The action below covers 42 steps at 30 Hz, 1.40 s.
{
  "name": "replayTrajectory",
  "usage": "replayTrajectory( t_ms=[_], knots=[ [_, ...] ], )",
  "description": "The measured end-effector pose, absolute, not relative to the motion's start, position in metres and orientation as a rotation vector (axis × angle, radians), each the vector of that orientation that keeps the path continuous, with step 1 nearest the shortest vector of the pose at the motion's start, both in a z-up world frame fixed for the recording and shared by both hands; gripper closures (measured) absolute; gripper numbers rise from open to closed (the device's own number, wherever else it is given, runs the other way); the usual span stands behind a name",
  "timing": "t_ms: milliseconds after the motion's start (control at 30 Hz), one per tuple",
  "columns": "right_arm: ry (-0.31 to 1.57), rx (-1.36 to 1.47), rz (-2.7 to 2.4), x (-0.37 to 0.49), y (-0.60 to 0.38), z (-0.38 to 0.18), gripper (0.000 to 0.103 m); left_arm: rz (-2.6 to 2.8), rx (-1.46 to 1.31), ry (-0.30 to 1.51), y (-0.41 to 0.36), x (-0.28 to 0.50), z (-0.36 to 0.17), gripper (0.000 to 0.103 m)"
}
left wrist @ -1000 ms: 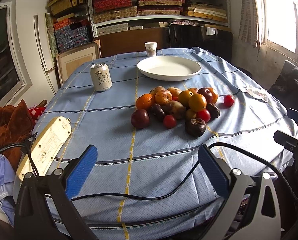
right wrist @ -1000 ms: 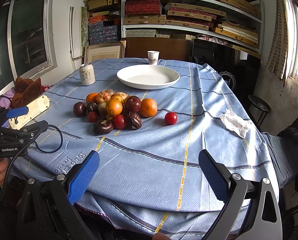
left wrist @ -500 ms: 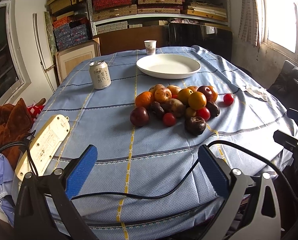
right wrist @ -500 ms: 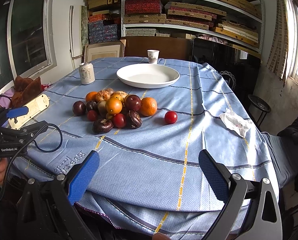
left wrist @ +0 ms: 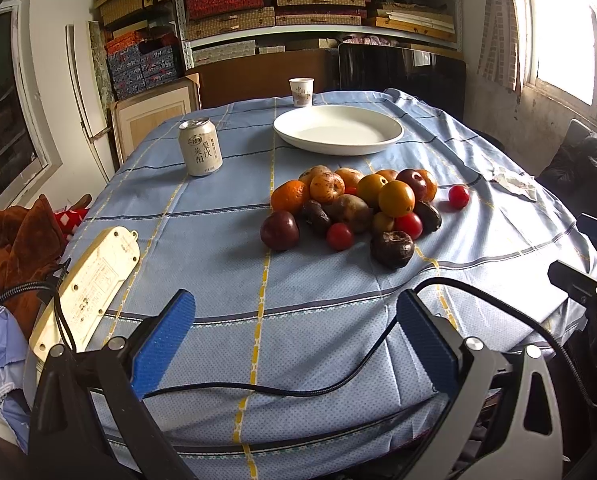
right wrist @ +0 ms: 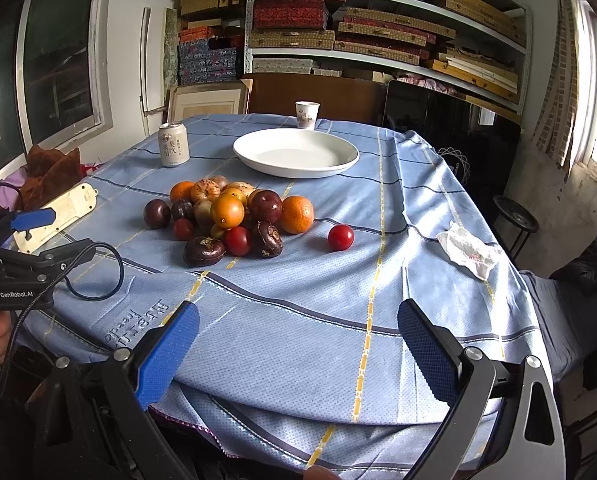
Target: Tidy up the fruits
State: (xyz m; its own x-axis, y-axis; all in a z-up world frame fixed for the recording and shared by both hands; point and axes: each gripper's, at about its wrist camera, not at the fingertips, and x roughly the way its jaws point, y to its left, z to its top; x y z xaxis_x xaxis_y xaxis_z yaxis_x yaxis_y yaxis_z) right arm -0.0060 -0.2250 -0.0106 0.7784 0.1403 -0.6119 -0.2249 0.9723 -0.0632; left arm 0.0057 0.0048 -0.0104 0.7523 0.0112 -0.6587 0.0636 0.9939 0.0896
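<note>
left hand-held gripper (left wrist: 296, 338) nearer round glossy fruits (left wrist: 354, 210).

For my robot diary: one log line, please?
left gripper: open | right gripper: open | fruit pile: untouched | plate: empty

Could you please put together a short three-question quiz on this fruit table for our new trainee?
1. True or false: the white plate already holds some fruit.
2. Which item stands nearest the plate's far rim: A) the drink can, B) the paper cup, C) the crumpled tissue?
3. Fill in: the single red fruit lying apart from the fruit pile is on the pile's ____ side in the right wrist view.

Key:
1. False; the plate is bare, and both the left gripper and the right gripper are open and hold nothing.
2. B
3. right
</note>
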Motion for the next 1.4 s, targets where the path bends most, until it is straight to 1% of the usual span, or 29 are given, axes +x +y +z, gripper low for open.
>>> replayTrajectory(
  t_ms=[367,600,833,900,1000,1200,1400],
  knots=[
    [0.639,-0.136,0.212,-0.007,-0.224,-0.008,0.003,-0.030,0.108,0.724,0.004,0.006,-0.012,0.004],
    [0.585,-0.177,0.227,-0.016,-0.214,-0.004,0.003,-0.036,0.104,0.739,0.004,0.008,-0.015,0.004],
    [0.645,-0.133,0.251,-0.006,-0.215,-0.010,0.003,-0.040,0.106,0.762,0.005,0.011,-0.022,0.004],
    [0.693,-0.125,0.269,0.001,-0.216,-0.015,0.003,-0.042,0.104,0.771,0.006,0.013,-0.025,0.004],
    [0.769,-0.022,0.361,0.013,-0.222,-0.024,0.004,-0.045,0.092,0.792,0.011,0.018,-0.031,0.004],
    [0.715,0.157,0.458,0.023,-0.236,-0.027,0.004,-0.067,0.068,0.793,0.025,0.032,-0.032,0.004],
    [0.768,0.068,0.311,0.060,-0.238,-0.026,0.003,-0.040,0.047,0.746,0.052,0.066,-0.020,0.004]
  ],
)
